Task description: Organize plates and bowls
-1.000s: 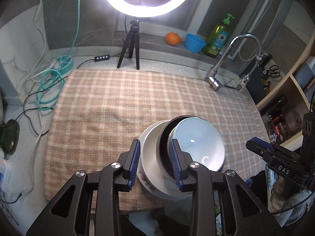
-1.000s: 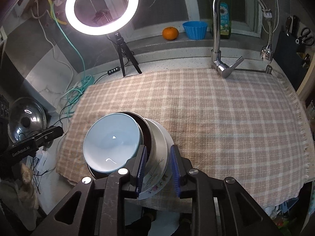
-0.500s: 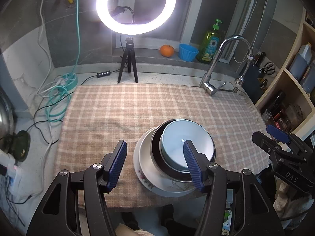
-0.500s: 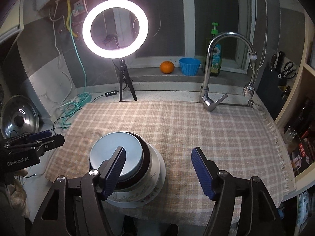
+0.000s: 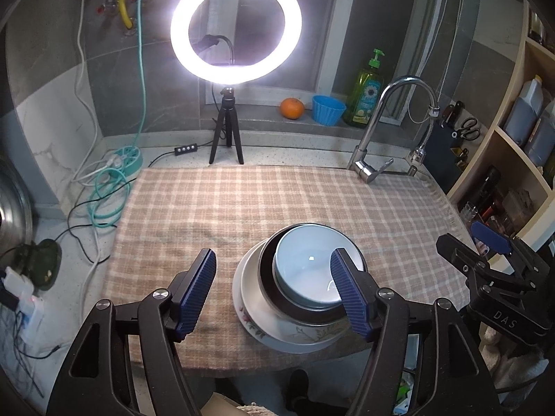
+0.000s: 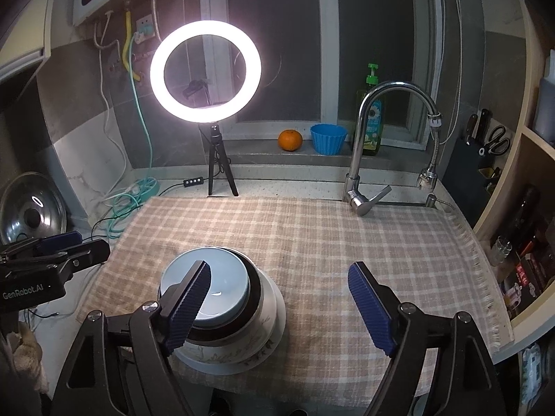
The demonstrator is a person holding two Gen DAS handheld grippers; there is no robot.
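Checked cloth (image 5: 242,208) bears 3 stacked bowls (image 5: 308,270); left gripper (image 5: 277,291) (GenRobot.AI) and right gripper (image 6: 284,306) (DAS) spread.

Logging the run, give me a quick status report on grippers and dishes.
Left gripper open, right gripper open. Light blue bowl nested in dark bowl on floral plate. Nothing obstructing.

Checked cloth (image 5: 242,201) — plate (image 5: 249,298) on it

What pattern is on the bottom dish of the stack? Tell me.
White bottom dish with a floral print, pink flowers and leafy sprigs, clearest in the left wrist view.
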